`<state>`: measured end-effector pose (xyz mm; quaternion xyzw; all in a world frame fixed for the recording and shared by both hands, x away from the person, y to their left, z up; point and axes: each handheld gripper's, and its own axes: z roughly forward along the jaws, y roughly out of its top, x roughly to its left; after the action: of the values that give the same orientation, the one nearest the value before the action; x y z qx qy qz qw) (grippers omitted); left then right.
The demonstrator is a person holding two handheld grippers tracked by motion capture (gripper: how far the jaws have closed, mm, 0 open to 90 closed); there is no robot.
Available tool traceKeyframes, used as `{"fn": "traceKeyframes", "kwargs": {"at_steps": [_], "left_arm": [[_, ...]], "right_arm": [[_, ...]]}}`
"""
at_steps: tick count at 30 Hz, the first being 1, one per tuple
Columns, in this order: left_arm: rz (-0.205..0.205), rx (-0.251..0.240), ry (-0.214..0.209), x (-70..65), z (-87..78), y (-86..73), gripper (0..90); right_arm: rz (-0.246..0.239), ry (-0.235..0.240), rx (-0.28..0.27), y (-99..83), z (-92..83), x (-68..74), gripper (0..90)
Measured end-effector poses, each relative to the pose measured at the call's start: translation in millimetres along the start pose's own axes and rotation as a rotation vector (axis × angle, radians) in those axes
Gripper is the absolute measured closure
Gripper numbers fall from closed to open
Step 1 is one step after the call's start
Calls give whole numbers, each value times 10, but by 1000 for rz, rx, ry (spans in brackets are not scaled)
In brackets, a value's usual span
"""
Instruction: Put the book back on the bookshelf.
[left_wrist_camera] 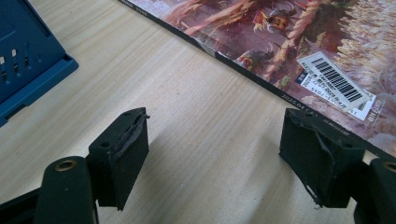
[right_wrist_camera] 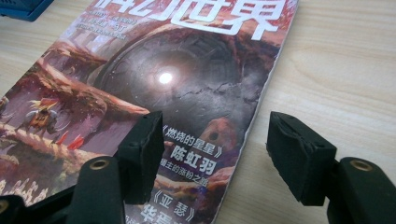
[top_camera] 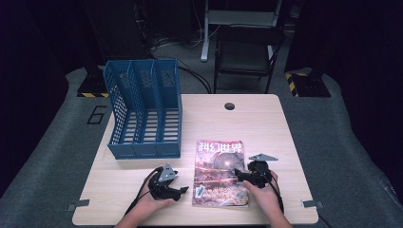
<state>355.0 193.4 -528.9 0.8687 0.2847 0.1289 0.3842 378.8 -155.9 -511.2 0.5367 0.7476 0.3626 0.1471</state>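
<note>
Magazine (top_camera: 220, 174) lies flat, cover up, on the wooden table (top_camera: 266, 123), near the front edge and a little right of centre; white title characters at its far end, barcode sticker (top_camera: 199, 191) at its front left corner

Left gripper (top_camera: 182, 191) rests low on the table just left of the magazine, held in the person's left hand (top_camera: 153, 202). Jaws wide open, nothing between them. In the left gripper view the gap (left_wrist_camera: 215, 140) sits over bare wood; the one jaw stands right at the magazine's dark spine edge, barcode sticker (left_wrist_camera: 337, 83) just beyond it, whether touching I cannot tell

Right gripper (top_camera: 236, 176) sits at the magazine's right edge, held in the right hand (top_camera: 264, 194). Jaws open, gripping nothing. In the right gripper view (right_wrist_camera: 215, 154) one jaw hangs over the cover (right_wrist_camera: 187, 79) and the other over bare table, so the magazine's right edge runs between them

Blue file rack (top_camera: 145, 111), three compartments, stands on the left half of the table towards the far edge, well apart from the magazine; a corner of it shows in the left gripper view (left_wrist_camera: 28, 65)

Round cable hole (top_camera: 229, 106) near the far edge, centre
</note>
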Motion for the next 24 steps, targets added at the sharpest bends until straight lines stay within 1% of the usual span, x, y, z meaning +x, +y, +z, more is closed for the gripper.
{"fn": "traceKeyframes", "kwargs": {"at_steps": [1, 4, 5, 6, 7, 8, 15, 16, 17, 18, 19, 20, 21, 22, 23, 24], "left_arm": [[0, 0, 0, 0, 0, 0, 237], [-1, 0, 1, -2, 0, 0, 237], [-5, -11, 14, -10, 11, -4, 237], [-5, -11, 14, -10, 11, -4, 237], [-6, -12, 14, -12, 11, -3, 237], [-14, -16, 15, -19, 15, -4, 236], [-21, -13, 22, -38, 16, 2, 237], [-23, -10, 18, -39, 13, 4, 237], [-14, -2, 23, -44, 10, 11, 238], [-14, -2, 23, -44, 10, 11, 238], [-21, 5, 14, -55, 8, 16, 238], [-19, 3, 12, -61, 11, 21, 243], [-27, 1, 17, -79, 17, 23, 245], [-22, 16, 12, -82, 8, 33, 245], [-31, 13, 10, -101, 13, 39, 251], [-16, 19, 17, -107, 12, 48, 262]], "right_arm": [[-15, 2, 2, -3, 9, -9, 368], [-9, 7, 10, -14, 28, 2, 374], [7, 9, 19, -17, 26, 18, 374], [7, 9, 19, -17, 26, 18, 374], [-10, 5, 18, -19, 36, 8, 373], [-8, 7, 19, -21, 40, 9, 373], [-4, 16, 15, -26, 49, 8, 372], [4, 20, 15, -27, 49, 12, 372], [6, 28, 13, -25, 51, 15, 371], [9, 32, 14, -25, 51, 19, 371], [9, 32, 14, -25, 51, 19, 371], [21, 39, 18, -27, 49, 35, 359], [19, 39, 17, -26, 50, 37, 358], [19, 39, 17, -26, 50, 37, 358], [29, 40, 21, -26, 47, 42, 358], [21, 43, 15, -25, 51, 26, 358]]}}
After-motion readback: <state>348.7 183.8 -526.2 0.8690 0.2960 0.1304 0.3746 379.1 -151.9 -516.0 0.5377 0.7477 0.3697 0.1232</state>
